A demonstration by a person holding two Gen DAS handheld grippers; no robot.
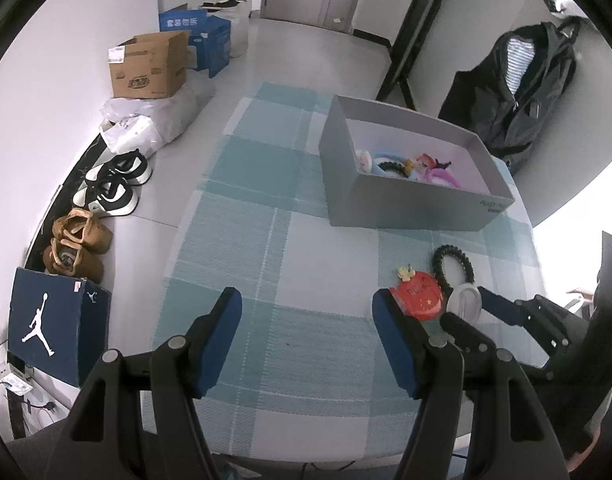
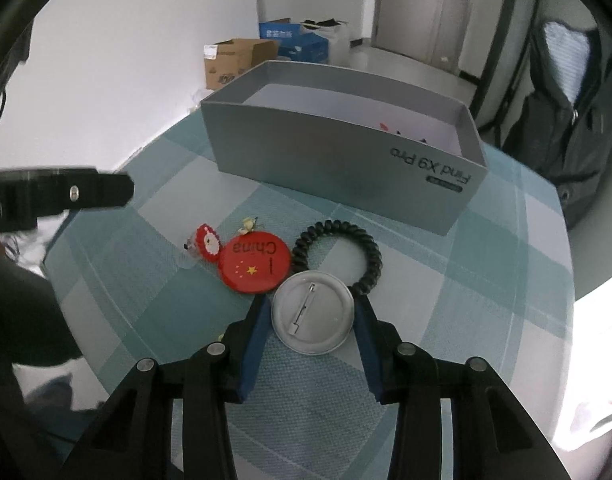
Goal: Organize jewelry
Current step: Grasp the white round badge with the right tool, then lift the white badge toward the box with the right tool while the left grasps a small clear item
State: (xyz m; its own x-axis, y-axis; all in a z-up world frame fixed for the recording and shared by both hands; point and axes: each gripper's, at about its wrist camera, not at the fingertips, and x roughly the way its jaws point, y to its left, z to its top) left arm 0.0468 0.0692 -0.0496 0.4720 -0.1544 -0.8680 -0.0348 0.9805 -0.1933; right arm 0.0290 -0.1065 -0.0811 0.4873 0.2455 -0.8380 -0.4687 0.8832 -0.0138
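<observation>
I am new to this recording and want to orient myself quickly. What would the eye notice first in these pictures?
First, the silver pin badge, back side up, sits between the blue pads of the right gripper, which touch its edges. Just beyond it on the checked cloth lie a red "China" badge and a black spiral hair tie. Behind them stands the open grey box, with colourful hair accessories inside.

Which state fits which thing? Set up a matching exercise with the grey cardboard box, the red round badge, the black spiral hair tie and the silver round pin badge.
Things:
1. grey cardboard box
2. red round badge
3. black spiral hair tie
4. silver round pin badge

States:
A. back up, between the right gripper fingers
B. holds colourful hair accessories
C. printed side up, yellow star showing
D. coiled ring lying before the box

Pairs: 1-B, 2-C, 3-D, 4-A
</observation>
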